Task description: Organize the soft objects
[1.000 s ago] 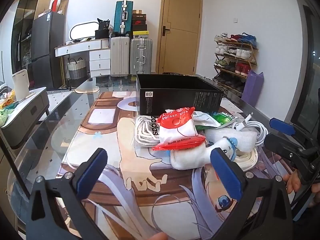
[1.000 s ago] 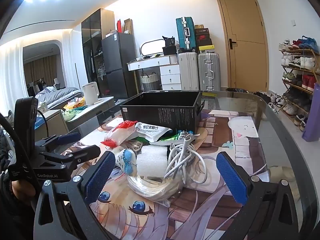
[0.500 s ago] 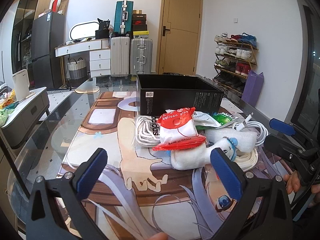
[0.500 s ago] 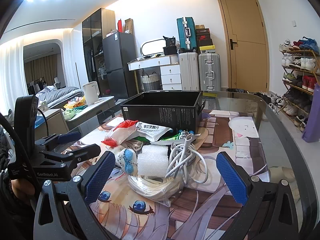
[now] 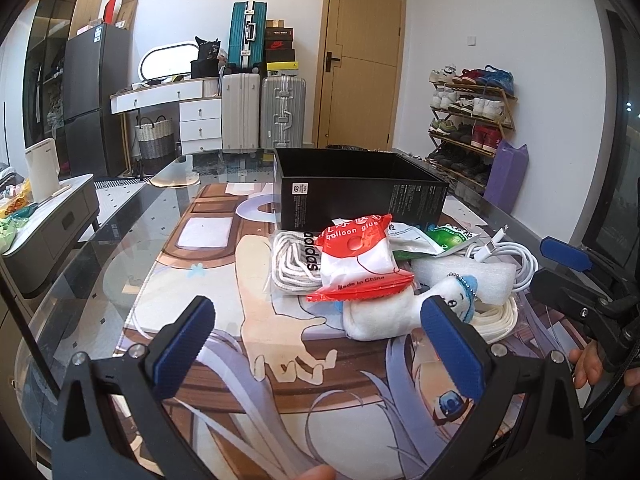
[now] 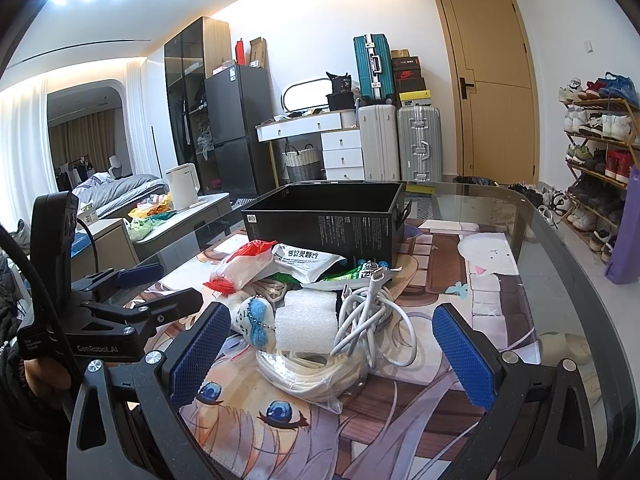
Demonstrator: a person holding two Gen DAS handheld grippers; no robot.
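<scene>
Before 1 black box [image 5: 360,192], 2 foam blocks [image 6: 308,316], 2 empty tongs gape.

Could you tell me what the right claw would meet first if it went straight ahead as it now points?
Probably the white foam block and coiled white cable, lying between the open right claw fingers' line; depth is uncertain.

Black box [image 5: 360,196] interior unseen; green packet [image 5: 450,237] mostly buried under pile.
</scene>
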